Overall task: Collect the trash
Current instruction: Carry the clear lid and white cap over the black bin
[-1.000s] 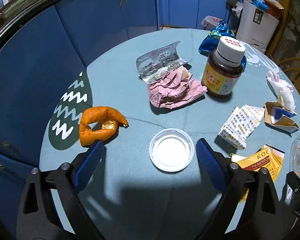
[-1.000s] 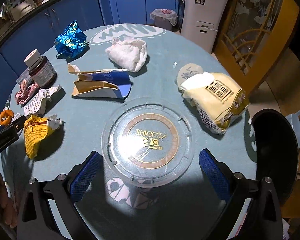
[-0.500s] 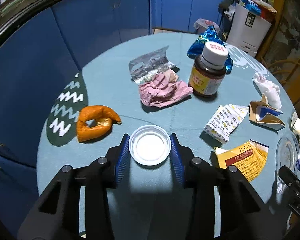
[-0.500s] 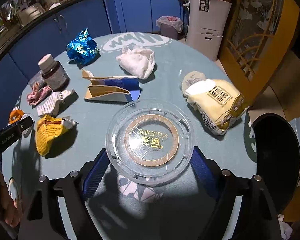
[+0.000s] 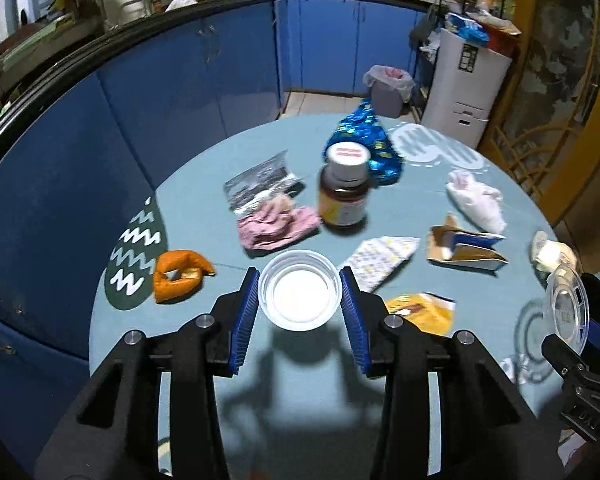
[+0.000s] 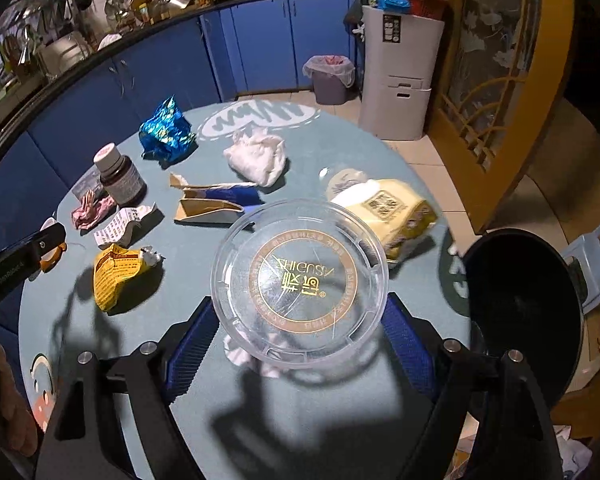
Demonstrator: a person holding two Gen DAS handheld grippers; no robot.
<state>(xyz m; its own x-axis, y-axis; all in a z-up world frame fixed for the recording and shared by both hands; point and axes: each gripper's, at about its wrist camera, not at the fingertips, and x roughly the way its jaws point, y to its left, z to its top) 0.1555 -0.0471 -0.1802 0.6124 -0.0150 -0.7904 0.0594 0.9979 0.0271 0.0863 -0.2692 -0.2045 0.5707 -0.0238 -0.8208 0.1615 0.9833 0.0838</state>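
My left gripper [image 5: 300, 276] is shut on a small clear plastic cup [image 5: 300, 300] with a white bottom, held a little above the round teal table [image 5: 196, 216]; its shadow falls below. My right gripper [image 6: 300, 312] is shut on a wide clear lid [image 6: 300, 276] with a gold printed ring, lifted and tilted over the table. Loose trash lies beyond: orange peel [image 5: 180, 276], pink crumpled paper [image 5: 276, 226], a brown bottle [image 5: 345, 188], a yellow sachet [image 6: 116, 272] and a torn carton [image 6: 216, 204].
A black bin [image 6: 520, 320] stands at the table's right edge. Also on the table are a blue foil wrapper [image 6: 166, 132], a white tissue [image 6: 260, 156], a cream package [image 6: 388, 208] and a printed leaflet [image 5: 384, 258]. Blue cabinets [image 5: 180, 80] curve behind.
Both grippers closed from wide open onto their items, the left on the small cup and the right on the big lid. Both then rose, lifting them off the table.
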